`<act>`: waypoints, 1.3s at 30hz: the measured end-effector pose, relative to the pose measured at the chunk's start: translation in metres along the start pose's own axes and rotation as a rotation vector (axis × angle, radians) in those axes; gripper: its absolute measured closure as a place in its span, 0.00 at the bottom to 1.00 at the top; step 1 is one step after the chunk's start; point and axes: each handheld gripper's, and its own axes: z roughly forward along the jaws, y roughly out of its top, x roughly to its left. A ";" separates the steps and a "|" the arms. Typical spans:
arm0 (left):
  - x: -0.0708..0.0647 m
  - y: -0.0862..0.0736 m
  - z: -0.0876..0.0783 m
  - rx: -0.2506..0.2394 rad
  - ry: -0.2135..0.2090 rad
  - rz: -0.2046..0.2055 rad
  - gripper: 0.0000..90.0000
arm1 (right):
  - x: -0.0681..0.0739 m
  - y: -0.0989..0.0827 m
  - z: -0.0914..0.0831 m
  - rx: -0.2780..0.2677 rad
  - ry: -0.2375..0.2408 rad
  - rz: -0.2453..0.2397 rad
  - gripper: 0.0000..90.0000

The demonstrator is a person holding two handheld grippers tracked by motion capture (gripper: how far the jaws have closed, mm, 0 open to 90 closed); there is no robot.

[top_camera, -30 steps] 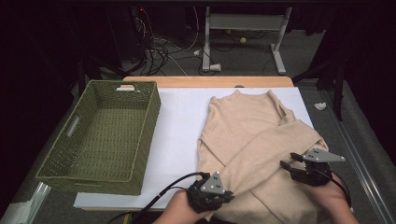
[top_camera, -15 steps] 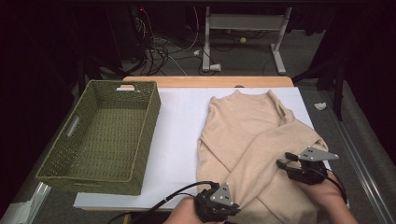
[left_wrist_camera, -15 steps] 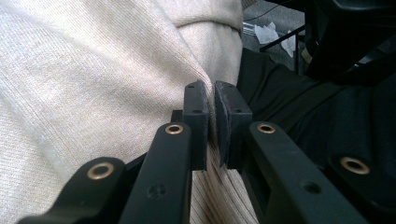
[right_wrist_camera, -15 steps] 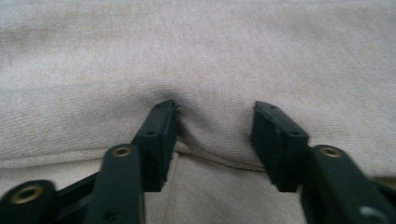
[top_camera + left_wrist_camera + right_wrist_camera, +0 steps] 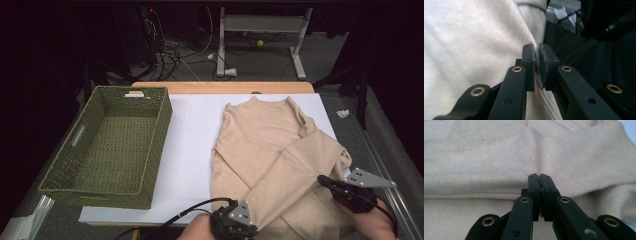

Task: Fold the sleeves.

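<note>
No readable text, label, brand, number or sign in any view. Beige sweater (image 5: 272,150): plain knit, no tag or print visible. Green woven basket (image 5: 107,147): no label. White sheet on bench (image 5: 192,130): blank. Grey plates on grippers: bare, holes only. Black jaws in both gripper views: brass rivets, no markings. Background cables and metal frame: nothing legible.

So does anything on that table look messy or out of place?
Only mildly: the beige sweater lies part folded with one sleeve slanting across its front, and its lower hem hangs past the table edge. The green basket sits slightly askew.
</note>
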 end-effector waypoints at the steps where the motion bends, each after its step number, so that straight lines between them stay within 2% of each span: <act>1: 0.000 0.000 0.000 -0.006 0.006 0.003 0.74 | 0.000 -0.003 -0.003 0.007 -0.001 0.002 0.98; 3: 0.003 0.001 -0.002 -0.024 0.037 -0.009 0.64 | -0.003 -0.007 -0.004 0.013 0.011 0.017 0.92; 5: 0.011 -0.001 -0.006 -0.072 0.113 -0.037 0.55 | -0.006 -0.007 -0.005 -0.003 0.016 0.051 0.81; 7: 0.023 -0.004 -0.010 -0.129 0.204 -0.093 0.48 | -0.008 -0.005 -0.007 -0.038 0.011 0.070 0.76; 8: 0.031 -0.006 -0.010 -0.158 0.238 -0.138 0.44 | -0.009 -0.004 -0.008 -0.053 -0.002 0.074 0.74; 9: 0.040 -0.006 -0.010 -0.173 0.247 -0.189 0.44 | -0.010 -0.003 -0.009 -0.064 -0.015 0.080 0.74; 10: 0.044 -0.005 -0.007 -0.181 0.250 -0.212 0.44 | -0.013 -0.002 -0.009 -0.074 -0.031 0.088 0.74; 12: 0.046 -0.004 -0.004 -0.173 0.252 -0.216 0.44 | -0.019 0.000 -0.007 -0.086 -0.064 0.099 0.74; 14: 0.046 -0.001 0.006 -0.124 0.236 -0.199 0.46 | -0.023 0.002 -0.006 -0.095 -0.080 0.111 0.74; 15: 0.042 -0.002 0.010 -0.116 0.252 -0.158 0.54 | -0.027 0.004 -0.005 -0.100 -0.097 0.122 0.74; 16: 0.039 -0.002 0.010 -0.115 0.254 -0.135 0.63 | -0.032 0.008 -0.003 -0.105 -0.118 0.127 0.74; 17: 0.039 -0.002 0.010 -0.118 0.234 -0.139 0.76 | -0.036 0.012 -0.001 -0.107 -0.134 0.127 0.74; 18: 0.038 -0.003 0.010 -0.120 0.236 -0.133 0.84 | -0.041 0.016 0.003 -0.107 -0.146 0.125 0.74; 19: 0.037 -0.004 0.009 -0.119 0.243 -0.123 0.89 | -0.045 0.022 0.007 -0.103 -0.155 0.123 0.74; 23: 0.031 -0.012 -0.002 -0.155 0.240 -0.130 0.90 | -0.060 0.050 0.034 -0.080 -0.172 0.108 0.74; 26: 0.028 -0.018 -0.007 -0.170 0.240 -0.142 0.90 | -0.070 0.070 0.058 -0.042 -0.188 0.094 0.70; 28: 0.027 -0.021 -0.008 -0.176 0.239 -0.149 0.89 | -0.078 0.083 0.074 -0.019 -0.194 0.106 0.65; 31: 0.025 -0.026 -0.009 -0.174 0.237 -0.152 0.89 | -0.090 0.098 0.102 0.040 -0.202 0.122 0.57; 33: 0.024 -0.028 -0.010 -0.186 0.244 -0.157 0.89 | -0.096 0.102 0.119 0.107 -0.197 0.119 0.58; 34: 0.025 -0.029 -0.010 -0.190 0.247 -0.161 0.89 | -0.099 0.103 0.127 0.149 -0.198 0.113 0.65; 35: 0.025 -0.029 -0.010 -0.190 0.247 -0.161 0.89 | -0.103 0.103 0.133 0.173 -0.192 0.094 0.84; 36: 0.026 -0.029 -0.009 -0.189 0.246 -0.163 0.89 | -0.103 0.103 0.133 0.173 -0.192 0.094 0.84; 37: 0.026 -0.030 -0.008 -0.186 0.248 -0.162 0.89 | -0.105 0.104 0.134 0.162 -0.197 0.076 0.92; 39: 0.026 -0.031 -0.008 -0.176 0.252 -0.161 0.89 | -0.115 0.108 0.132 0.123 -0.218 0.085 0.94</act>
